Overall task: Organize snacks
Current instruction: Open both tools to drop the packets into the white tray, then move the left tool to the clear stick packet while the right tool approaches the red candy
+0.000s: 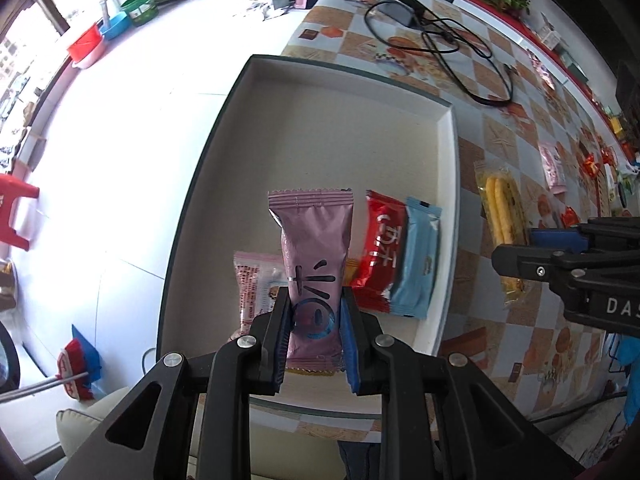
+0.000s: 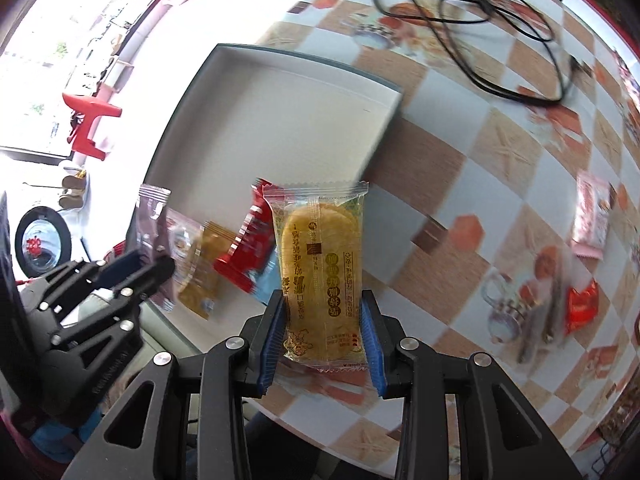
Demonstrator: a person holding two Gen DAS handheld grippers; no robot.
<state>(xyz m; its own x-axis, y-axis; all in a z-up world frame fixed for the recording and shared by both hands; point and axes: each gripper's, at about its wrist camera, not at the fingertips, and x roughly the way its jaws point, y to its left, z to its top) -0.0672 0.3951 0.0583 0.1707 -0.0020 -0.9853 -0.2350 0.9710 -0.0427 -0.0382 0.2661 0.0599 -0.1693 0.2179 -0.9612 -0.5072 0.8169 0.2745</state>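
A bright white tiled floor [image 1: 120, 128] fills the room's left side, with a red stool [image 1: 14, 208] standing on it and red, blue and green basins [image 1: 114, 28] lined up near the window. Right of the floor runs the tabletop [image 1: 500, 148], covered in a checked cloth of orange, tan and white squares printed with food. A black cable [image 1: 448, 44] loops across its far end, joined to a grey adapter.

On the tabletop's near left part sits a shallow white tray [image 1: 450, 148] with a dark outer rim. At its near end lie a red pack [image 1: 380, 256] and a blue pack [image 1: 418, 256], side by side and touching, with a pink-white pack [image 1: 254, 280] to their left.

The left tool [image 1: 316, 340] pinches a pink pouch [image 1: 314, 248] by its lower end, holding it upright over the tray's near end. The right tool [image 2: 324, 340] pinches a clear-wrapped yellow cake [image 2: 320, 272] by its lower half, upright over the tabletop just beside the tray's near right corner.

Further right on the cloth lie a pink packet [image 2: 590, 220] and a small red wrapper [image 2: 582, 308], well apart from the tray; that area is blurred.
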